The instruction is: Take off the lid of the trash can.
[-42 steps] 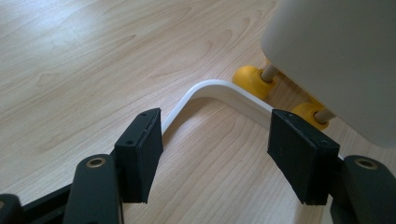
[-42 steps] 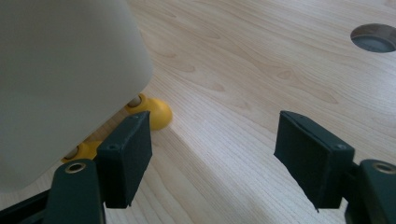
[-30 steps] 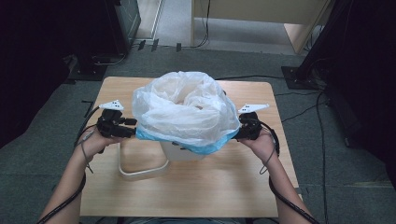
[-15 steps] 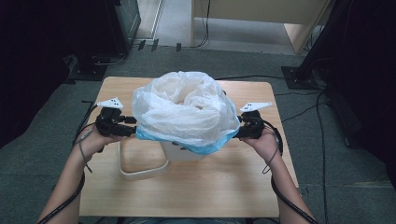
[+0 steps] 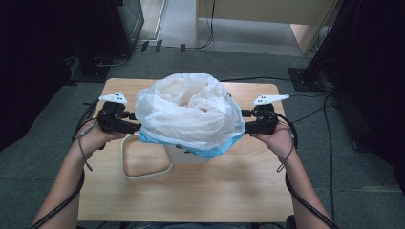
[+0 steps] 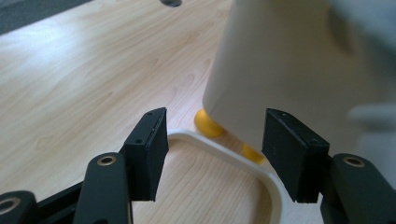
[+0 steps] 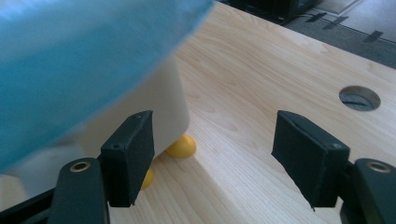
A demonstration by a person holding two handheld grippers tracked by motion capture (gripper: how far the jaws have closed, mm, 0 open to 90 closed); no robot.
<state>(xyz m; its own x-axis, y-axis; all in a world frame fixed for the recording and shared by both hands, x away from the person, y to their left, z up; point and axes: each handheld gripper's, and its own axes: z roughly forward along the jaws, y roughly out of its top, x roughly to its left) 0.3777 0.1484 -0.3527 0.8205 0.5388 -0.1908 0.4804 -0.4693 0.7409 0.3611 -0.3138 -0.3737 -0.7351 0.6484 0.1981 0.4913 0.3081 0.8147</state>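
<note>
Bag point(image 5: 186, 112) sits over the bin point(image 5: 188, 155) at frame centre; we have raised both grippers, left point(image 5: 136, 126) and right point(image 5: 242, 125), a little at its sides, fingers open, gripping nothing, so lining continues.

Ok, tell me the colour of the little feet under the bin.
Yellow: the rounded feet under the cream bin show best in the left gripper view.

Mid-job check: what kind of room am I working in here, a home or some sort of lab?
Most likely a lab or recording workspace, not a home. A small wooden table with a cable hole stands on grey carpet; cables run across the floor, and a black stand base sits beside it.
</note>
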